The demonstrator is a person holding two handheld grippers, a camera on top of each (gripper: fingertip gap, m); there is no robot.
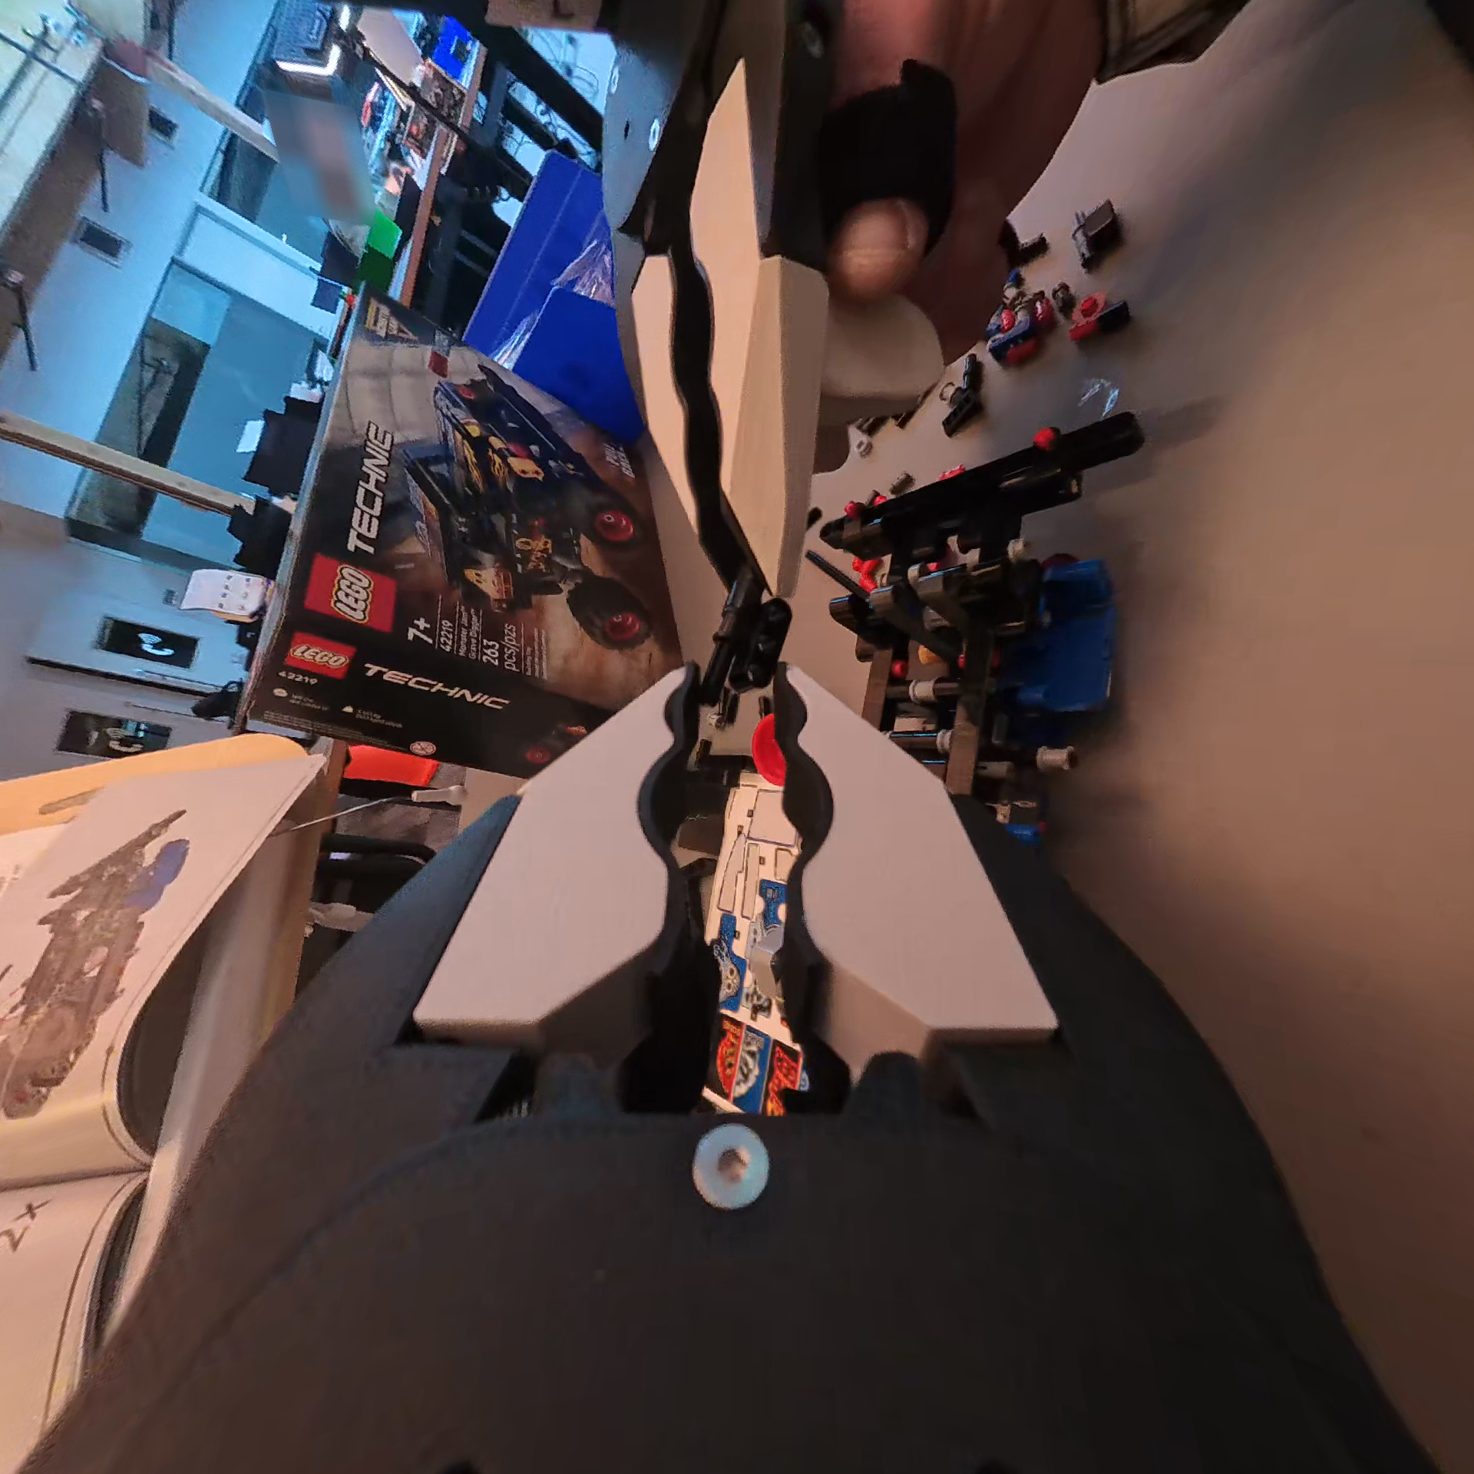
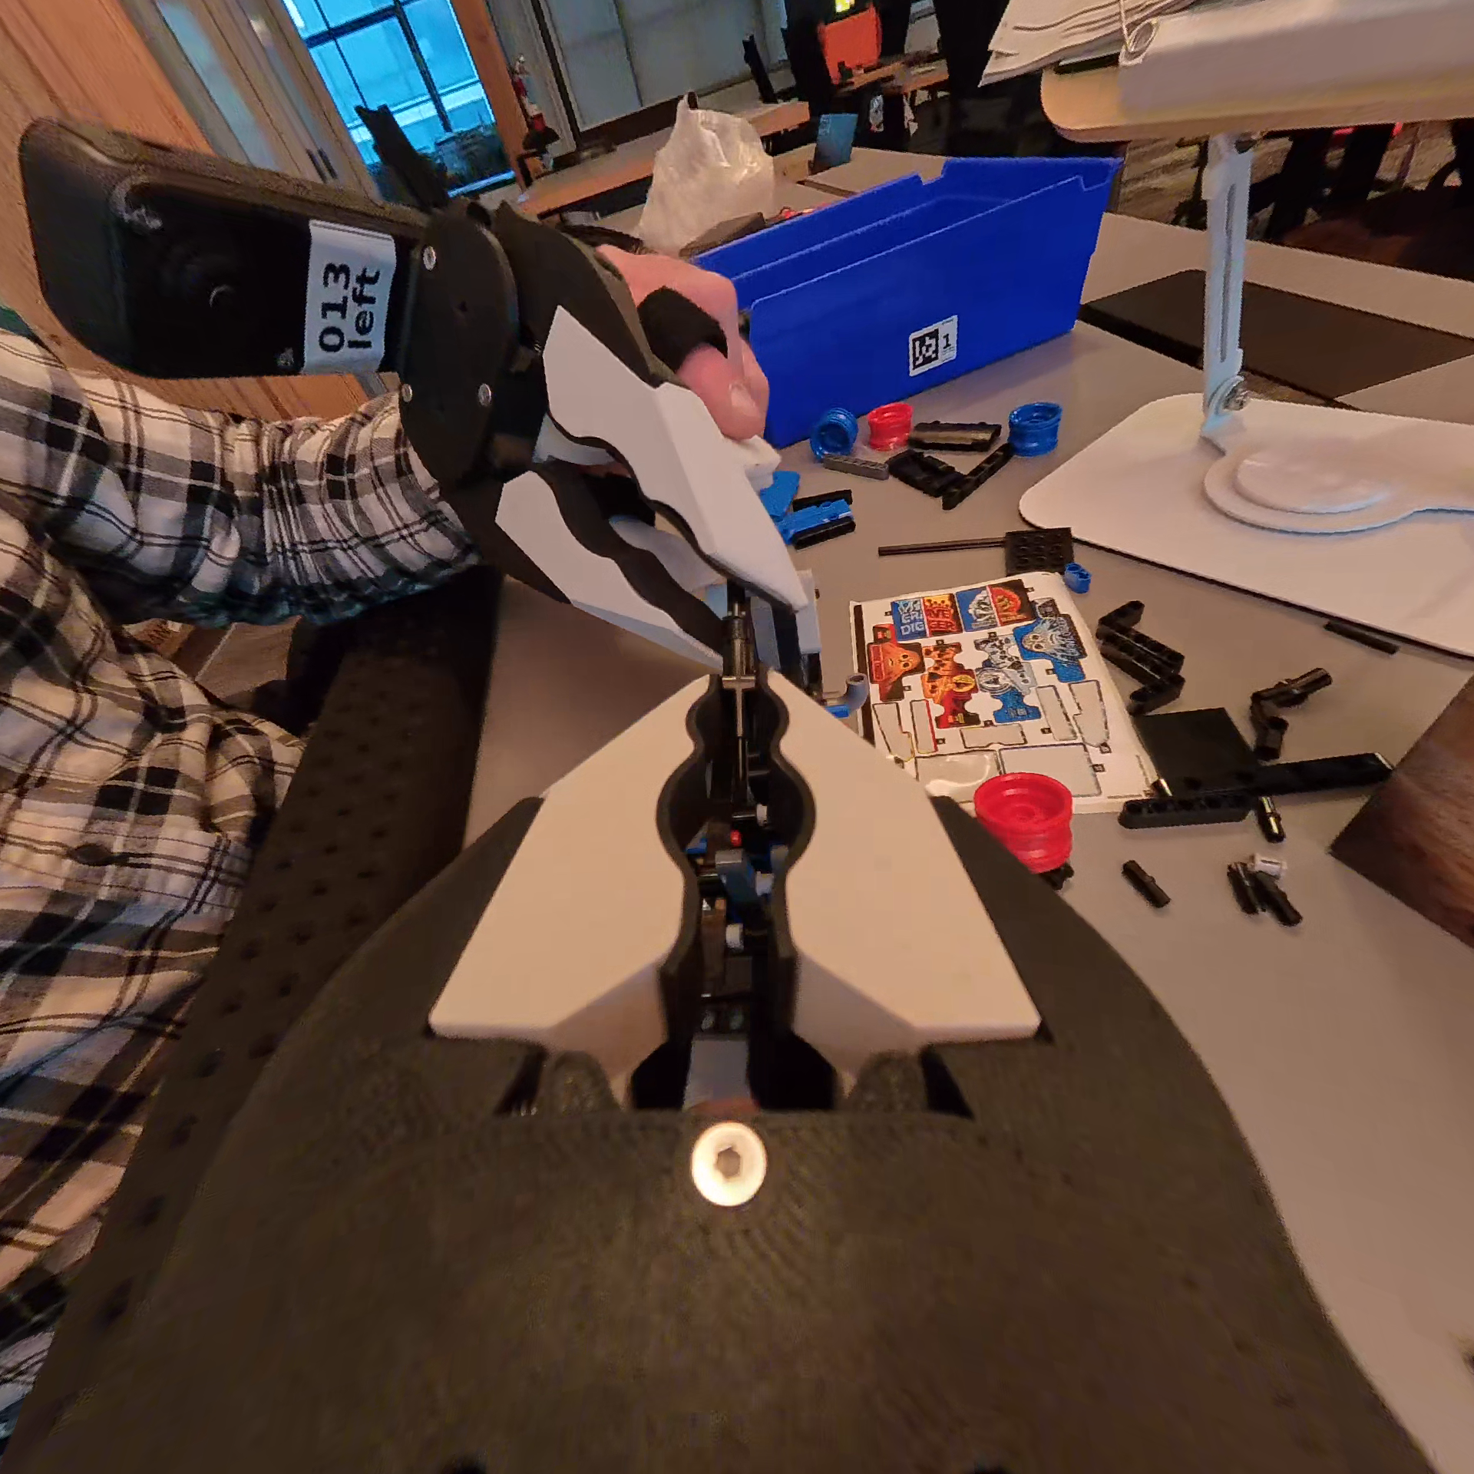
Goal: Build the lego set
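My left gripper (image 1: 735,679) and right gripper (image 2: 738,682) meet tip to tip above the grey table (image 2: 1196,1037). Each is shut on a small black Lego part (image 1: 746,638), a thin pin-like piece that spans both sets of tips (image 2: 735,630). In the right wrist view the left gripper (image 2: 754,630) comes in from the upper left, held by a hand. In the left wrist view the right gripper (image 1: 766,586) comes down from above. The black and blue chassis assembly (image 1: 981,574) stands on the table beside them. It shows in part through my right fingers (image 2: 734,861).
A sticker sheet (image 2: 981,678) and a red wheel hub (image 2: 1025,813) lie just past the tips. Loose black beams (image 2: 1140,646), blue hubs (image 2: 1034,427), a blue bin (image 2: 917,263) and a white stand base (image 2: 1276,494) lie beyond. The Lego box (image 1: 447,558) and instruction booklet (image 1: 96,917) are on the left. The grippers are tip to tip, or close to it. The red wheel hub (image 2: 1025,813) is about equally far from each gripper, around 11 cm.
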